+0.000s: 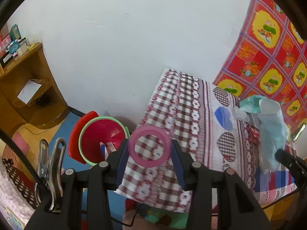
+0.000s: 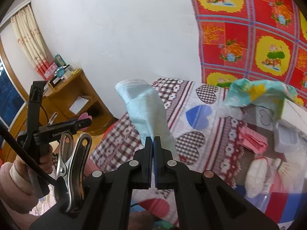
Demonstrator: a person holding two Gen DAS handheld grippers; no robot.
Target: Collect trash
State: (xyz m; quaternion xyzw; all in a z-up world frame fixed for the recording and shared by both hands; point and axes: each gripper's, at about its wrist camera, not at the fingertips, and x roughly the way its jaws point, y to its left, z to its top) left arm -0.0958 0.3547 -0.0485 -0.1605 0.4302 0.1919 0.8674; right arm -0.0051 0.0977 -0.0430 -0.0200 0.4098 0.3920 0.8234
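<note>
The left gripper [image 1: 149, 153] points steeply downward over the near edge of a bed [image 1: 193, 115] covered with a checked and heart-patterned sheet. Its fingers [image 1: 121, 161] stand partly apart and grasp a pink ring [image 1: 133, 151], which sits upright between the two blue pads and touches both. Beyond and to the left of the ring, a red bin [image 1: 96, 136] with a green rim stands on the floor beside the bed, close to a wooden shelf [image 1: 28, 84] against the white wall.

The right gripper [image 2: 152, 140] also tilts downward above the bed [image 2: 211, 124]. Its fingers [image 2: 147, 147] are clenched on the lower edge of a light blue face mask [image 2: 145, 105], which rises from the pads and leans toward the upper left. In the left wrist view the same mask [image 1: 272, 130] hangs at the right edge, with the right gripper [image 1: 278, 154] under it.

In the right wrist view, a hand [image 2: 23, 174] with a taped finger holds the handle of the left gripper [image 2: 85, 122] at the left edge. Further items lie on the bed to the right: a crumpled teal wrapper [image 2: 255, 92], a folded pink paper [image 2: 253, 140] and a white container [image 2: 285, 138]. A red and yellow cloth [image 2: 249, 28] hangs on the wall behind the bed.
</note>
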